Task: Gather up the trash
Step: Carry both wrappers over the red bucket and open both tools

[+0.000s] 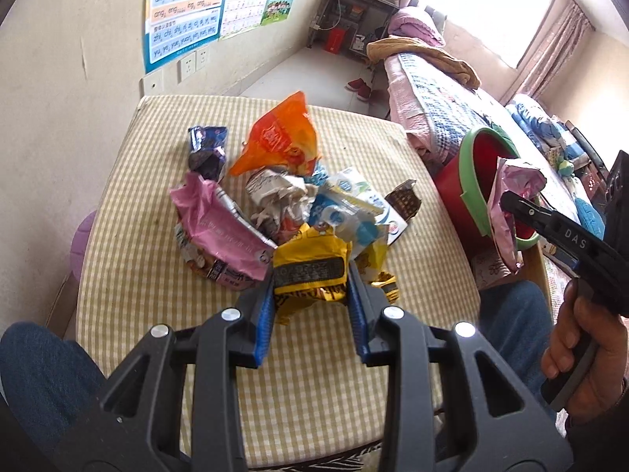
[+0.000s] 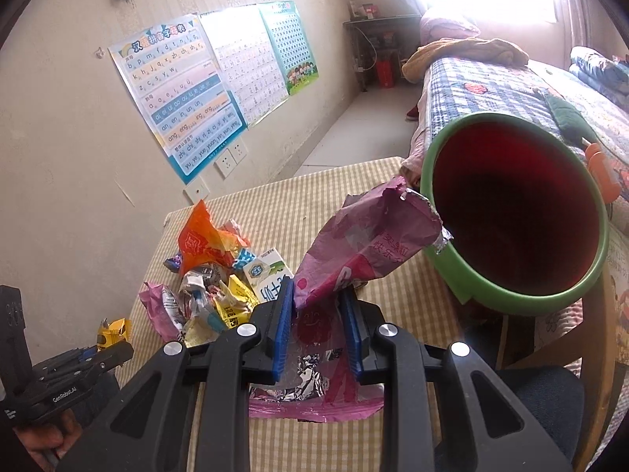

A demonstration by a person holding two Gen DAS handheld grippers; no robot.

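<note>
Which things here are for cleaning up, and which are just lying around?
For the job: yellow wrapper, pink wrapper, pile of wrappers, red bin.

Just lying around: wall posters, bed, red shoes.

A heap of wrappers (image 1: 275,212) lies on the worktop (image 1: 137,275), which stands against the wall. The bin (image 2: 511,212) stands off the worktop's right edge, tilted, with the bed (image 2: 511,78) behind it. Posters (image 2: 177,90) hang on the wall above sockets (image 2: 232,159), left of the heap.
</note>
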